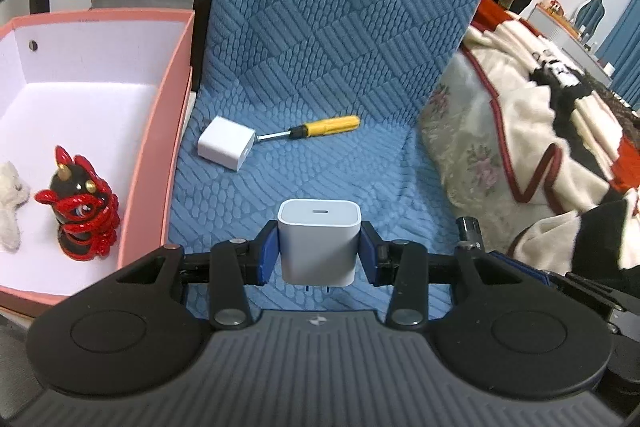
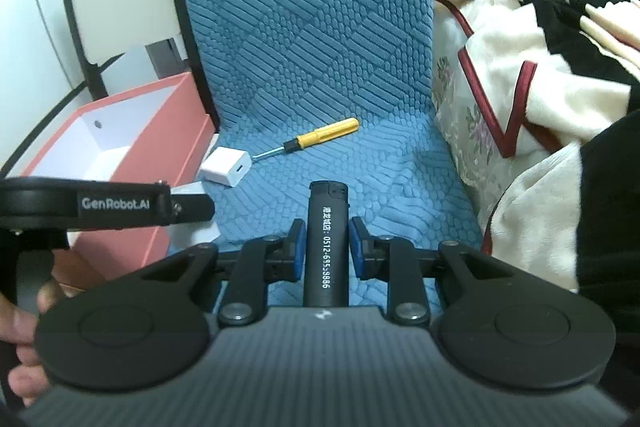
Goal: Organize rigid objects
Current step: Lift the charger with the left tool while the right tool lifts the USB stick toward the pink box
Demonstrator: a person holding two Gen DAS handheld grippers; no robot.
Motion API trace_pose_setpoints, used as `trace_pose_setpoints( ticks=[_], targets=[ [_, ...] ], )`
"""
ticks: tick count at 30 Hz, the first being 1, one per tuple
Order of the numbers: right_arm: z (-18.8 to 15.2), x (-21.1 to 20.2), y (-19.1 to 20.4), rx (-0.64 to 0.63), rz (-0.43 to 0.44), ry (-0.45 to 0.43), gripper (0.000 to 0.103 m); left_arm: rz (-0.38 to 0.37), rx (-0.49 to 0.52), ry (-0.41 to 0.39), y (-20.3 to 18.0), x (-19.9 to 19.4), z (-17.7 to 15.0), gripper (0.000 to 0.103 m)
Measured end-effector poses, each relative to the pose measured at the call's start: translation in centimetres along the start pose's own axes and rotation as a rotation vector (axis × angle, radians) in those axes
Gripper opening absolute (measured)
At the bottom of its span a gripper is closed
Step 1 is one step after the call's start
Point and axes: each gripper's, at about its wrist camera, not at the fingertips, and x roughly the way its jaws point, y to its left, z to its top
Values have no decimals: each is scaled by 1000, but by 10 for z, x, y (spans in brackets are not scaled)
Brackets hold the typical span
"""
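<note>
Red figurine point(image 1: 82, 215) only in left view

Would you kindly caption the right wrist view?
Right claw grips a black lighter above the blue cushion.

Box point(image 1: 160, 131) left of seat cover point(image 1: 320, 27), figurine point(image 1: 82, 211) inside box, charger point(image 1: 226, 143) and screwdriver point(image 1: 316, 129) touching on cover, blanket point(image 1: 520, 115) right.

A smooth white plastic charger point(image 1: 319, 241) sits above quilted blue cloth point(image 1: 320, 27). The black lighter point(image 2: 325, 247) looks matt. A glossy red-and-black figurine point(image 1: 80, 211) stands in a pink cardboard box point(image 1: 160, 147).
</note>
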Motion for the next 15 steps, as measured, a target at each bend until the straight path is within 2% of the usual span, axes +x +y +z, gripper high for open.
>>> trace_pose_setpoints(
  ticks=[7, 15],
  targets=[
    [5, -34, 2, -7, 13, -40, 27, -25, 2, -35, -7, -41, 1, 48],
    [16, -54, 14, -5, 38, -71, 27, -52, -18, -52, 6, -73, 8, 48]
  ],
)
